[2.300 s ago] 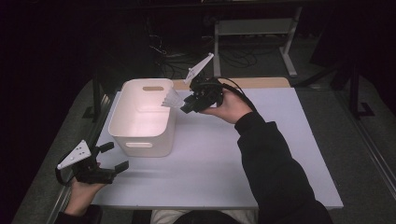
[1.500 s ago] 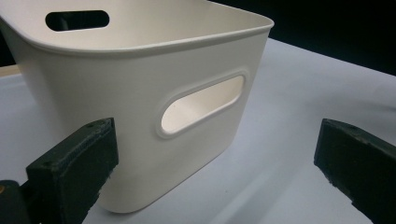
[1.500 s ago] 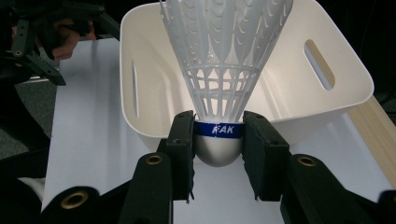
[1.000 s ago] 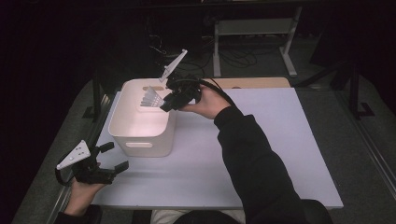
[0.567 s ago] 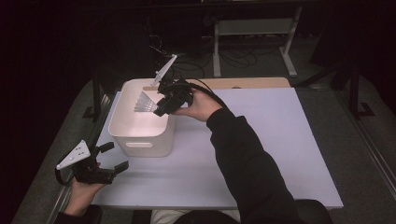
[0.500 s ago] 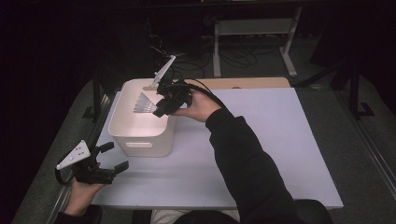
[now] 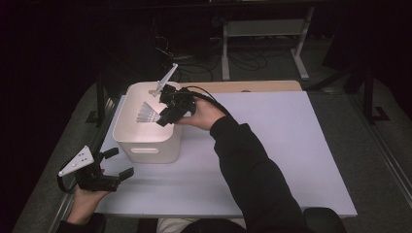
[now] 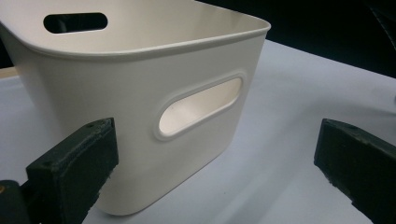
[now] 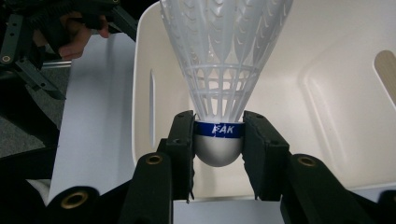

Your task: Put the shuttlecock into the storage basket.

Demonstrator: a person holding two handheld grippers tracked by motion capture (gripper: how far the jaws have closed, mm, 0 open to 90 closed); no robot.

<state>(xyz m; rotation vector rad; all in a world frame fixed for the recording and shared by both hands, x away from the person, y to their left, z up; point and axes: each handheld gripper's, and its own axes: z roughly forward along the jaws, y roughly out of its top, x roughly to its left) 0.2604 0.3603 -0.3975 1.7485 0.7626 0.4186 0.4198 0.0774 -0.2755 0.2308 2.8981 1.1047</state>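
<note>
- The person's right arm, in a dark sleeve, reaches forward and to the left across the pale lavender desk, with the hand cocked so that the right claw sits over the near right part of the white plastic bin with slotted handles.
- That claw points leftward and slightly down into the bin's opening; its grey three-cornered plate sticks up above the far rim.
- The left forearm comes in at the bottom left corner, and the hand rests low at the desk's near left edge, holding the left claw level and aimed toward the bin's near wall.
- The white plastic shuttlecock with a rounded white cork carries a blue band around the top of its cork, printed in white with letters that read "FAK"; whatever comes beside them curves out of sight.
- The right claw is closed on the shuttlecock: its two black pads press the blue band from either side, with the cork's dome showing between them and the skirt fanning out away from the claw, above the bin's inside.
- The left claw stands wide apart and holds nothing; the bin's side and its oval handle slot lie just ahead of it, not touched.
</note>
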